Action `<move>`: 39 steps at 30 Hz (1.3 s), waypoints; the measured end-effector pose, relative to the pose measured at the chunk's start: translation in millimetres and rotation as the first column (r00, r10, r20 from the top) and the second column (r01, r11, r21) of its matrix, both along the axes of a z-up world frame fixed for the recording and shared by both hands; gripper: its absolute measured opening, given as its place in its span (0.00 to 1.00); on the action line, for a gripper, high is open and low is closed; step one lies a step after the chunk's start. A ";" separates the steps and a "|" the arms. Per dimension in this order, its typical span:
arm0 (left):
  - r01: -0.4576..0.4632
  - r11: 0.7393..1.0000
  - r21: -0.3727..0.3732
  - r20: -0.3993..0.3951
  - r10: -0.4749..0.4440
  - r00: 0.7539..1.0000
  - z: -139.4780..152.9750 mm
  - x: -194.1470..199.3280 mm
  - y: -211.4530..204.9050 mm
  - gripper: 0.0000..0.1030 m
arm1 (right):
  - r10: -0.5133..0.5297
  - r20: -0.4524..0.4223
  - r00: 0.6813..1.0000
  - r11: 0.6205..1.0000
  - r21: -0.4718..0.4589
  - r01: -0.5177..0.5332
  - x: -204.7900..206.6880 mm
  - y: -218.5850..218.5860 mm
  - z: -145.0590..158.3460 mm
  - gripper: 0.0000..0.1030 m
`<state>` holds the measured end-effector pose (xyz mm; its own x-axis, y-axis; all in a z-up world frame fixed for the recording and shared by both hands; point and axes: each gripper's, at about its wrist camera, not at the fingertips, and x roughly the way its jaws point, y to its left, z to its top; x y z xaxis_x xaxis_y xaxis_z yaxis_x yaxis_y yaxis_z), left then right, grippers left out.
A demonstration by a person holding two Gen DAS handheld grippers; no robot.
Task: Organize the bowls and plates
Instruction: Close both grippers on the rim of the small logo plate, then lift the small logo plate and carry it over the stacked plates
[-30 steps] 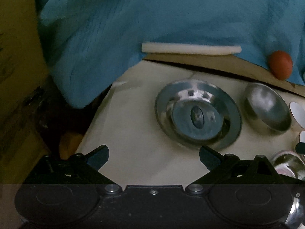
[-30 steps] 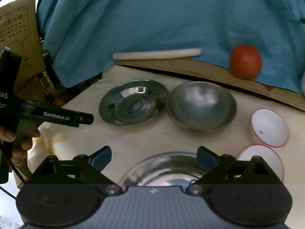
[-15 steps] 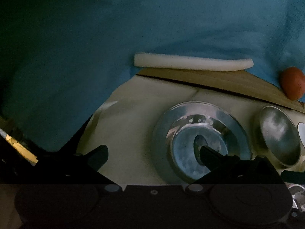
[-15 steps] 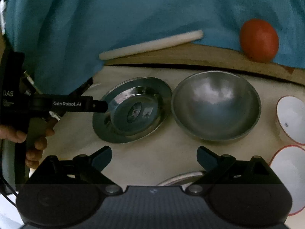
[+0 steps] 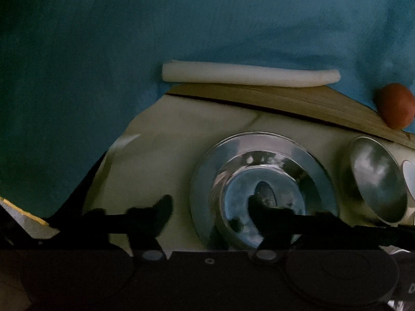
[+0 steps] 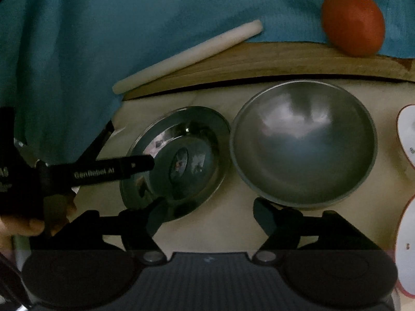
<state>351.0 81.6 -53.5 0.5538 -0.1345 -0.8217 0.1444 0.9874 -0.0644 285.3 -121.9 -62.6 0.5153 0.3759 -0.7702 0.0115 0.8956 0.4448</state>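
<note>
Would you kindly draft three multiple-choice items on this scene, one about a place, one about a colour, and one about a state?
1. Where is the steel plate relative to the steel bowl in the right wrist view?
A. Left of it
B. Inside it
C. Right of it

2. What colour is the round ball?
A. Green
B. Orange-red
C. White

3. How do the left gripper jaws stand?
A. Shut on the plate
B. Shut on nothing
C. Open, astride the plate's near-left rim

Answers: 1 A, the plate sits beside the bowl's left rim. 2 B, it shows orange-red against the blue cloth. 3 C, one finger is over the plate, one outside it.
</note>
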 end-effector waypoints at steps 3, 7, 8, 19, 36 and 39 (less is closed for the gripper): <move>-0.025 1.000 0.006 -0.002 0.025 1.000 -1.2 -0.6 2.6 0.38 | -0.015 -0.020 1.000 1.000 0.014 0.016 5.0 0.5 -4.8 0.54; -0.030 1.000 -0.002 -0.005 0.030 1.000 -0.6 -2.7 4.5 0.21 | -0.023 -0.030 0.999 1.000 0.009 0.023 7.8 2.9 -8.7 0.38; -0.032 1.000 -0.002 -0.002 0.032 0.999 -0.1 -4.4 4.8 0.21 | -0.018 -0.029 0.999 1.000 0.003 0.018 8.3 4.4 -8.9 0.36; -0.050 0.999 -0.006 0.001 0.050 0.999 0.3 -17.8 8.0 0.19 | 0.013 -0.018 1.000 1.000 -0.006 -0.014 6.2 12.3 -8.4 0.19; -0.091 0.996 -0.017 0.048 0.092 0.995 20.4 -85.9 15.2 0.19 | 0.115 0.041 0.992 0.993 -0.004 -0.115 -34.4 17.3 12.1 0.19; -0.095 0.995 -0.021 0.070 0.096 0.993 29.5 -99.5 11.2 0.19 | 0.125 0.062 0.990 0.992 -0.006 -0.125 -44.3 14.5 19.2 0.19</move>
<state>251.5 92.9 -24.1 0.6213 -0.0923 -0.7781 0.0546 0.9957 -0.0745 240.9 -107.4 -43.4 0.5115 0.4383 -0.7390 -0.1281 0.8894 0.4388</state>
